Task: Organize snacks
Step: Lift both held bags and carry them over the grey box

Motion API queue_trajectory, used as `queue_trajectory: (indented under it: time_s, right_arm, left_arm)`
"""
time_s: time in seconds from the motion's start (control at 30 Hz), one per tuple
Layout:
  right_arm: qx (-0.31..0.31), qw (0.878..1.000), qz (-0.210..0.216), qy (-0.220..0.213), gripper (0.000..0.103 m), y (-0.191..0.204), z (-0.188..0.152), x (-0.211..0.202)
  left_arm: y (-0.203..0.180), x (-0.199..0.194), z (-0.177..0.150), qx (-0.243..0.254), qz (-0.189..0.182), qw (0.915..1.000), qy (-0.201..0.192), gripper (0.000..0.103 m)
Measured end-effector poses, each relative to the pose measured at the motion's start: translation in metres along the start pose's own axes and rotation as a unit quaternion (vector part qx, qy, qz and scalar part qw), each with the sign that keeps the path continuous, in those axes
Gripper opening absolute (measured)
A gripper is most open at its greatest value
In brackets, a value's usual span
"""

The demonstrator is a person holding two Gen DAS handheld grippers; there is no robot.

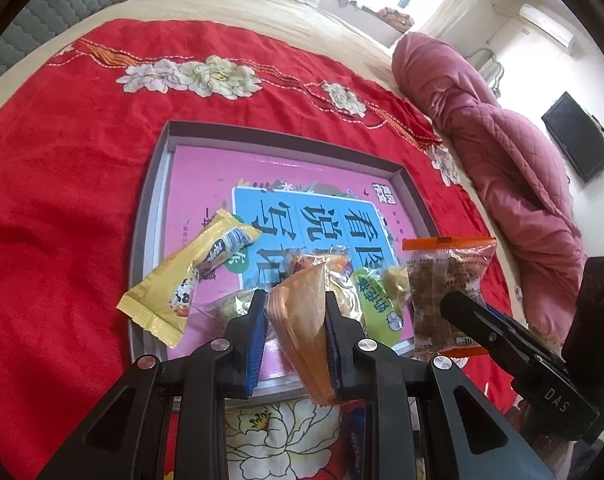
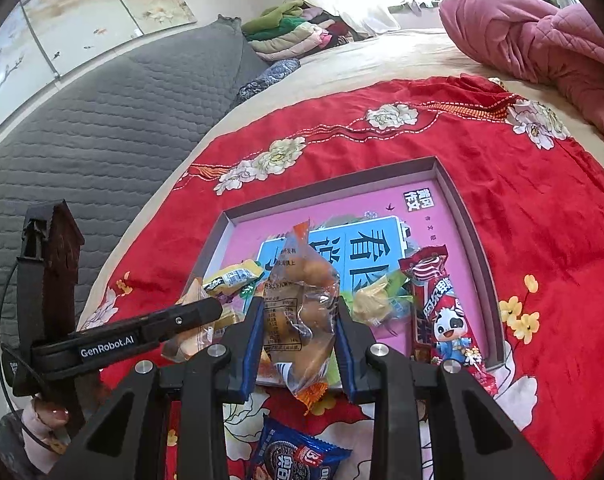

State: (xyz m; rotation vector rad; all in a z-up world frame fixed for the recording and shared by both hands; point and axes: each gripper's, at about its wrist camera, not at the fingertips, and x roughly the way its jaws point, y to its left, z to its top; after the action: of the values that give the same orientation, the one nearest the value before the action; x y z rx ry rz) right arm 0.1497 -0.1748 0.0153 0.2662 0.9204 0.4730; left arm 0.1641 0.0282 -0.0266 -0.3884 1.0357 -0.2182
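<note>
Two grippers: both yours, above the tray's [image 1: 148, 216] near edge.
Left gripper [image 1: 293, 312]: your fingers clamp an orange-tan snack packet [image 1: 302, 320].
Right gripper [image 2: 298, 320]: your fingers grasp a clear bag of brown snacks [image 2: 302, 312].
Tray: on the bed's red blanket [image 1: 62, 180], holding several packets.

A box [image 1: 397, 184] sits on the blanket [image 1: 62, 184], which lies on the bed [image 1: 262, 8]. Snack packs [image 1: 178, 280] lie in a pile in the near part of the box — one cookie pack [image 2: 298, 456] lies outside on the blanket, just before the box. A rolled quilt [image 1: 501, 152] lies on the right.
</note>
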Motion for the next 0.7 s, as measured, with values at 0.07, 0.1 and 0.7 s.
queue_trajectory:
  time_s: [0.07, 0.1, 0.7]
  right_arm:
    - [0.002, 1.0, -0.002, 0.001, 0.032, 0.0, 0.0, 0.003]
    - [0.004, 1.0, -0.002, 0.002, 0.032, 0.0, 0.001, 0.004]
    - [0.025, 0.999, -0.015, 0.036, 0.032, -0.008, -0.004, 0.038]
  left_arm:
    - [-0.001, 0.002, 0.0, 0.003, -0.004, 1.0, 0.002, 0.027]
    - [-0.001, 0.003, 0.0, 0.004, -0.006, 1.0, 0.002, 0.027]
    - [0.003, 0.016, -0.001, 0.012, -0.006, 0.9998, 0.011, 0.028]
